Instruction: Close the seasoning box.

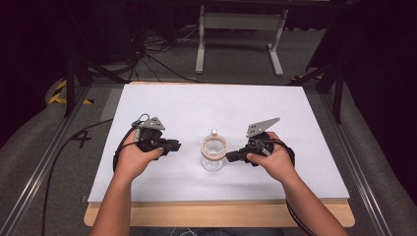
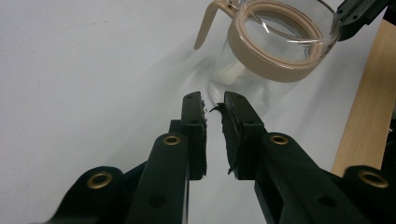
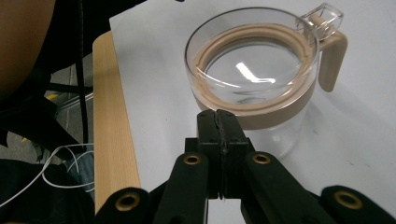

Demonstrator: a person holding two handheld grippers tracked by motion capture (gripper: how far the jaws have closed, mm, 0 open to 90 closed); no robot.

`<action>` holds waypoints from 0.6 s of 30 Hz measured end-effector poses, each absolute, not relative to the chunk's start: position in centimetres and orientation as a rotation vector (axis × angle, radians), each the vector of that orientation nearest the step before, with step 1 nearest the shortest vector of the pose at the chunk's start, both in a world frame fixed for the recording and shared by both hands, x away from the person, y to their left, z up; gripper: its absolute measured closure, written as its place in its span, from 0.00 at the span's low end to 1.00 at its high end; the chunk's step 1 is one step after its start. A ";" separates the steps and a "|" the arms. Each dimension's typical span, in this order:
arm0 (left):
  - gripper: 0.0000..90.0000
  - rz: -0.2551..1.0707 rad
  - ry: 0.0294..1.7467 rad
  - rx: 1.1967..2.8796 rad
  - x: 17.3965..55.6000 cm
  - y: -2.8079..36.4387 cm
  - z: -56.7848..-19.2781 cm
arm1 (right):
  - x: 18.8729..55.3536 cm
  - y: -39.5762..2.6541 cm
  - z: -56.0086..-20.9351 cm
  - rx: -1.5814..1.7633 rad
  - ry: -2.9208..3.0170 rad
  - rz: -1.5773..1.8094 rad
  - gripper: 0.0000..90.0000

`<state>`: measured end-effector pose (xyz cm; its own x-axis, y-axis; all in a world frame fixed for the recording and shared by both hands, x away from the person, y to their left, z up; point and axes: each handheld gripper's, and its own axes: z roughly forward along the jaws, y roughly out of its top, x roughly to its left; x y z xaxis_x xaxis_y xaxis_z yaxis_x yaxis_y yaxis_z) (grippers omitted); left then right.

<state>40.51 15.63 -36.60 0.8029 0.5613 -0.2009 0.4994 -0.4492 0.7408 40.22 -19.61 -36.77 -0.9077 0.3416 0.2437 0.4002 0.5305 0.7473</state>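
Across the middle of the high view lies the white tabletop (image 1: 196, 103), its wooden edge running along the bottom of the frame, with a grey floor and a metal stand beyond it at the top. Near the lower centre of that sheet stands the glass jug (image 1: 214, 153), clear-walled with a tan band round its rim and a tan handle; in the high view the handle points toward the top of the frame. It stands upright and looks empty.

Left of the jug in the high view, the left claw (image 1: 175, 146) points toward it, near but apart. In the left gripper view its pads (image 2: 198, 135) stand a narrow gap apart with nothing between them, and the jug's wall (image 2: 243, 88) sits just past the tips at upper centre.

Right of the jug, the right claw (image 1: 231, 156) has its tip at the glass. In the right gripper view its jaws are pressed together with nothing between them, the tip just beside or against the tan band (image 3: 261, 116); contact I cannot tell for sure.

I judge this to be the approach: one closed claw steadies the jug while the other comes in. Next, the left claw needs to widen enough to take the rim or handle, then close squarely without tipping the jug.
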 end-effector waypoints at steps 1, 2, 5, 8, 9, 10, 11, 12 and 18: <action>0.87 0.092 0.781 2.130 40.5 15.6 -36.6 | 40.2 -19.6 -36.8 -0.653 -2.689 -1.340 1.00; 0.87 0.092 0.783 2.122 40.5 15.7 -36.6 | 40.2 -19.8 -36.6 -0.660 -2.685 -1.349 1.00; 0.85 0.105 0.794 2.100 40.3 15.9 -36.3 | 40.1 -20.3 -36.0 -0.670 -2.686 -1.409 1.00; 0.84 0.114 0.803 2.081 40.2 16.0 -36.2 | 40.1 -20.8 -35.5 -0.681 -2.690 -1.464 0.99; 0.83 0.125 0.801 2.077 40.1 16.1 -36.2 | 40.1 -21.1 -35.3 -0.691 -2.690 -1.490 0.97; 0.82 0.131 0.803 2.080 40.1 16.2 -36.1 | 40.1 -21.6 -34.9 -0.712 -2.683 -1.534 0.95; 0.82 0.133 0.802 2.068 40.1 16.2 -36.1 | 40.2 -22.1 -34.7 -0.730 -2.680 -1.562 0.95; 0.81 0.139 0.797 2.070 40.1 16.2 -36.1 | 40.2 -22.5 -34.4 -0.746 -2.678 -1.587 0.94; 0.78 0.142 0.823 2.059 40.1 16.7 -36.2 | 40.4 -25.4 -33.3 -0.866 -2.681 -1.675 0.93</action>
